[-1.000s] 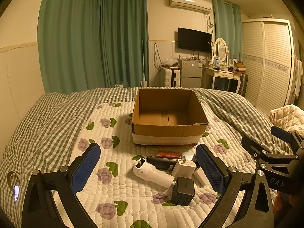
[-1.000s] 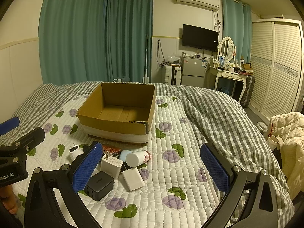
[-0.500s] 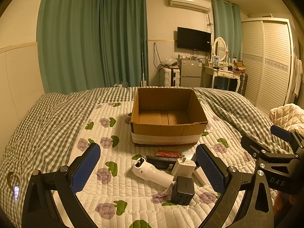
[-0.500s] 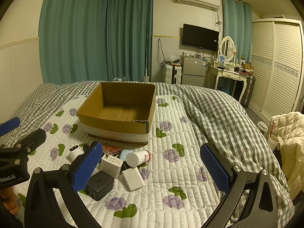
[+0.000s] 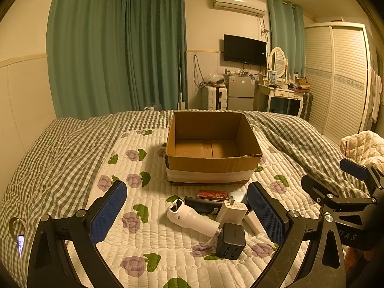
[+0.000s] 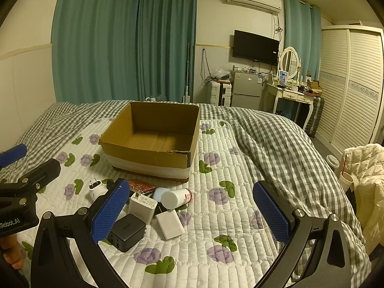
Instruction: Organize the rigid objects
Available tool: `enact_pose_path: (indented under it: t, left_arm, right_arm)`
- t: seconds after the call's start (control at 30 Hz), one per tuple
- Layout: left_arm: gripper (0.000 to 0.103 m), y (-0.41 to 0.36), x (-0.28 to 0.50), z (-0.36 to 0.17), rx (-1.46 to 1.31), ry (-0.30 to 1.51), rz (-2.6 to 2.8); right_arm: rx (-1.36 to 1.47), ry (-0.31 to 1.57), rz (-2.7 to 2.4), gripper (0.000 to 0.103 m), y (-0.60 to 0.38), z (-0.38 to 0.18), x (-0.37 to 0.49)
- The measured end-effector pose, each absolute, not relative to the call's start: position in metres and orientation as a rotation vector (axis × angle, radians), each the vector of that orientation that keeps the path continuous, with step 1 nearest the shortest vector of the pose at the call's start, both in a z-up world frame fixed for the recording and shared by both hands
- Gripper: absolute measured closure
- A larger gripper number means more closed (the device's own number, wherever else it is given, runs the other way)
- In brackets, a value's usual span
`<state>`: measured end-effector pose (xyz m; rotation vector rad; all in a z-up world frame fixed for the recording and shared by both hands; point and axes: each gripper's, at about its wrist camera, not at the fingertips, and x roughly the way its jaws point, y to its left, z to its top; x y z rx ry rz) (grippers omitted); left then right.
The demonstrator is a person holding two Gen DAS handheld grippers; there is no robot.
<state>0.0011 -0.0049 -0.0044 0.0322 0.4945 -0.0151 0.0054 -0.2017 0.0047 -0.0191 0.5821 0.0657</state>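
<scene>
Lying in a heap on the bed just before the empty cardboard box point(image 5: 213, 158), the black charger point(image 5: 231, 237) looks light, stiff and smooth, best pinched across its flat sides, while the left tongs point(image 5: 187, 213) and right tongs point(image 6: 192, 212) hang wide, holding nothing.

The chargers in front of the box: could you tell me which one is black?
The black charger is the cube nearest the camera, ports facing forward. Behind it stands a white charger with prongs up; a flat white block lies to its right.
</scene>
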Motion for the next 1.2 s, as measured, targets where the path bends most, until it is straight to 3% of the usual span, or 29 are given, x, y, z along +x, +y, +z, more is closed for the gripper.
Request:
enact_pose_path:
  t: [0.53, 1.03, 1.07, 1.17, 1.2]
  left_arm:
    - [0.001, -0.022, 0.016, -0.036, 0.043, 0.582, -0.043]
    - [0.004, -0.081, 0.051, -0.122, 0.162, 0.905, -0.215]
    - [0.009, -0.082, 0.053, -0.125, 0.160, 0.918, -0.209]
    - [0.053, -0.080, 0.059, -0.136, 0.149, 0.987, -0.208]
    - [0.059, -0.079, 0.061, -0.140, 0.145, 1.008, -0.202]
  right_arm:
    - [-0.039, 0.630, 0.068, 0.000, -0.206, -0.001, 0.011]
    - [0.006, 0.872, 0.020, 0.000, -0.234, -0.067, 0.056]
    - [0.002, 0.875, 0.023, 0.000, -0.233, -0.069, 0.057]
    - [-0.001, 0.883, 0.036, 0.000, -0.231, -0.072, 0.058]
    - [-0.002, 0.884, 0.039, 0.000, -0.231, -0.072, 0.058]
